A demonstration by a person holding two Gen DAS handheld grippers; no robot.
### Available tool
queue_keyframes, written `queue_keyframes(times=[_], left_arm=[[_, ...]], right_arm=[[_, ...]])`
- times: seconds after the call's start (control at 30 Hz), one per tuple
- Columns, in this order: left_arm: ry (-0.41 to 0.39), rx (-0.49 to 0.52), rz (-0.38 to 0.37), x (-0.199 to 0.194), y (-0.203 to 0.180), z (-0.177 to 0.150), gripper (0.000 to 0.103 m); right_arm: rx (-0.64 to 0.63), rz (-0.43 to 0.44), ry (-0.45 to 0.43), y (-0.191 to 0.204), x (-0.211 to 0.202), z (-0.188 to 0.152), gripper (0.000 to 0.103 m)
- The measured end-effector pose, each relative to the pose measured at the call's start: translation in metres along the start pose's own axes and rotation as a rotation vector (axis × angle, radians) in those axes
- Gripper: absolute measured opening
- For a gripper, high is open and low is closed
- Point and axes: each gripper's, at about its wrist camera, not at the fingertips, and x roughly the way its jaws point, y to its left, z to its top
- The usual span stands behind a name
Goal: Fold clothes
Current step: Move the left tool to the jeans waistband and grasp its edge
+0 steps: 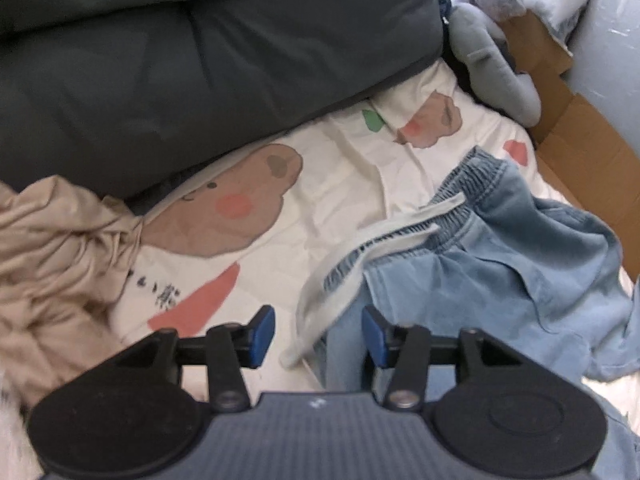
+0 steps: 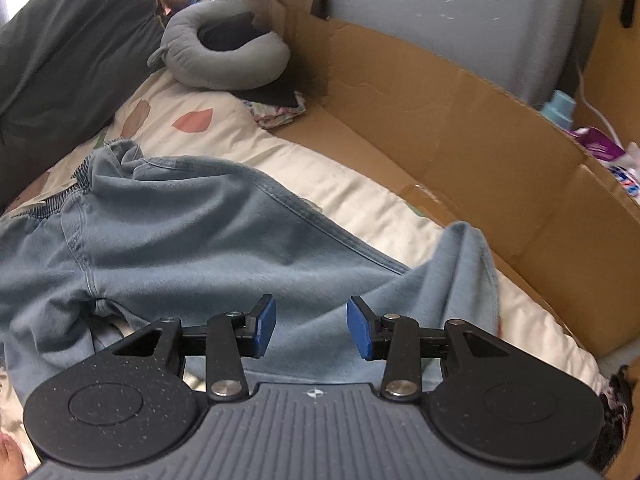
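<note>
The light blue denim pants with the elastic waistband [image 2: 192, 232] lie rumpled and spread out on the bed's white cartoon-print sheet [image 1: 320, 208], waistband toward the far side, beige crumpled garment [image 1: 52, 248] off to the left. Left tongs [image 1: 318, 334] and right tongs [image 2: 311, 328] both hover spread wide over the denim, pinching nothing. Looks like the flatten-out-or-grab stage; next move needs a grip on an edge.

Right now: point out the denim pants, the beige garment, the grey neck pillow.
denim pants [image 2: 192, 240]: right wrist view, seat panel.
beige garment [image 1: 52, 248]: left wrist view, crumpled middle.
grey neck pillow [image 2: 200, 60]: right wrist view, lower curve.
</note>
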Motion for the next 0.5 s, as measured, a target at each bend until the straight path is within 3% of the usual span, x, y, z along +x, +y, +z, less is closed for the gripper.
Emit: queue_keyframes(times=[0.23, 0.37, 0.5], left_arm=[[0.057, 0.039, -0.025, 0.036, 0.008, 0.015, 0.048], [0.088, 0.121, -0.043, 0.052, -0.001, 0.024, 0.049], [0.114, 0.198, -0.062, 0.069, -0.004, 0.027, 0.060]], right_arm=[[-0.008, 0.033, -0.006, 0.009, 0.025, 0.043, 0.046], [-0.006, 0.058, -0.028, 0.014, 0.035, 0.068, 0.047], [-0.032, 0.073, -0.058, 0.022, 0.038, 0.091, 0.047]])
